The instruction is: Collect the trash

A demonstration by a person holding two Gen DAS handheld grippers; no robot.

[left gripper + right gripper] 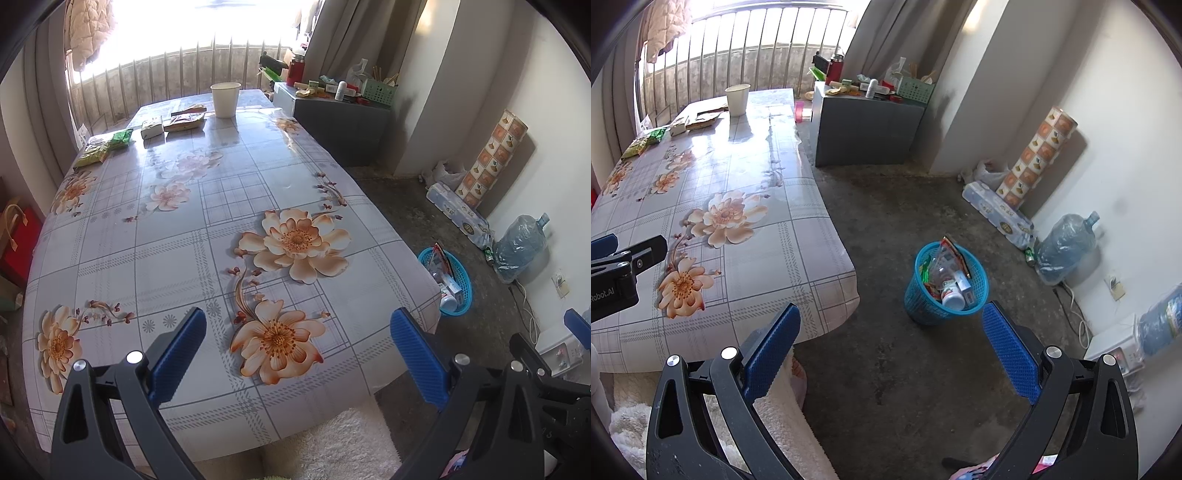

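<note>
While both grippers hang with their blue fingers spread wide and nothing between them, the left gripper (297,328) sits over the near edge of the table (177,258), above the printed orange flowers of its cloth. The right gripper (890,325) is off the table's right edge, over the bare concrete floor (886,229), pointing toward the blue trash basket (923,301).

That basket stands on the floor, well apart from the table's near right corner. It already holds wrappers, a clear plastic bottle, a small box and a white container, some of them sticking up above its rim.

On the table, the remaining things are all at the far end. A white paper cup (225,99) stands upright near the far edge. Just left of it lie a brownish snack packet (184,121) and a small white tissue pack (152,128), close beside each other. Farther left, at the far left corner, lie a green wrapper (122,139) and a yellowish packet (94,153), touching or nearly so. The near and middle stretches of the cloth carry only the flower print.
</note>
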